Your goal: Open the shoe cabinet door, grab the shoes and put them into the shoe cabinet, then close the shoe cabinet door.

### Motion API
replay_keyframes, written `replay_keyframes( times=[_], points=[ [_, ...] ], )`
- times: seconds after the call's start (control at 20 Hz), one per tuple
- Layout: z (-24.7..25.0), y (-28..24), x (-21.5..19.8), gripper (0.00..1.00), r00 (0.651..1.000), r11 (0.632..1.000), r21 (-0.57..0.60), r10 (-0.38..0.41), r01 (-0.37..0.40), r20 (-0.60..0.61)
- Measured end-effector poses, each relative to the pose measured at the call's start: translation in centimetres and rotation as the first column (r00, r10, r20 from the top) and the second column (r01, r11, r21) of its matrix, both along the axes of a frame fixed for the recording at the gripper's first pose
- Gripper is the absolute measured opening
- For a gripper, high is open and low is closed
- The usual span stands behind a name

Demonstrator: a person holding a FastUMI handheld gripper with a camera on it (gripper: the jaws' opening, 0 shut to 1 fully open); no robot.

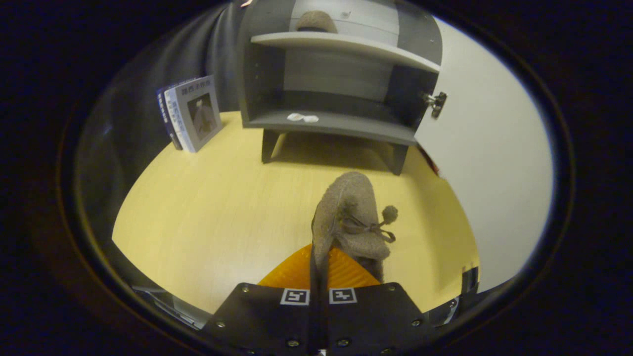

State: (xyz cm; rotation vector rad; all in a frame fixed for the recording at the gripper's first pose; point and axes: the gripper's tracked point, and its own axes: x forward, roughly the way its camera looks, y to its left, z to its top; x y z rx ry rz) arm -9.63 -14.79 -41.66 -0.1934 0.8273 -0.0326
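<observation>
My gripper (319, 264) is shut on the rim of a grey-brown fuzzy shoe (348, 212) with a bow and a pom-pom, and the shoe hangs over the yellow wooden floor (212, 207), toe pointing away from me. Beyond it stands the grey shoe cabinet (336, 123) on short legs, its white door (489, 158) swung wide open to the right on a metal hinge (435, 103). A second matching shoe (316, 22) sits on the cabinet's upper shelf. The lower shelf holds a small white scrap (302, 117).
Several books (190, 113) lean upright on the floor left of the cabinet, against the dark cloth wall. The open door stands along the right side of the path to the cabinet.
</observation>
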Motion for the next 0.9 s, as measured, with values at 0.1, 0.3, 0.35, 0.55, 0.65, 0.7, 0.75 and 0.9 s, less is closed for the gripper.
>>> replay_keyframes(
  times=[0.1, 0.3, 0.35, 0.55, 0.65, 0.7, 0.75, 0.9],
  points=[
    [4.0, -0.7, 2.7, 0.00, 0.996, 1.000, -0.012, -0.019, 0.020, 0.083],
    [12.4, -1.6, 7.5, 0.00, 0.964, 0.997, -0.058, -0.030, 0.046, 0.264],
    [14.3, -1.7, 8.6, 0.00, 0.953, 0.996, -0.073, -0.025, 0.050, 0.302],
    [21.4, -2.0, 13.3, 0.00, 0.902, 0.991, -0.114, -0.012, 0.067, 0.432],
    [24.7, -2.0, 15.9, 0.00, 0.875, 0.989, -0.134, 0.009, 0.064, 0.484],
    [25.9, -1.9, 17.3, 0.00, 0.863, 0.988, -0.142, 0.018, 0.062, 0.505],
    [26.6, -1.8, 18.6, 0.00, 0.852, 0.987, -0.148, 0.025, 0.062, 0.523],
    [29.3, -1.5, 22.8, 0.00, 0.821, 0.987, -0.152, 0.039, 0.058, 0.569]
  ],
)
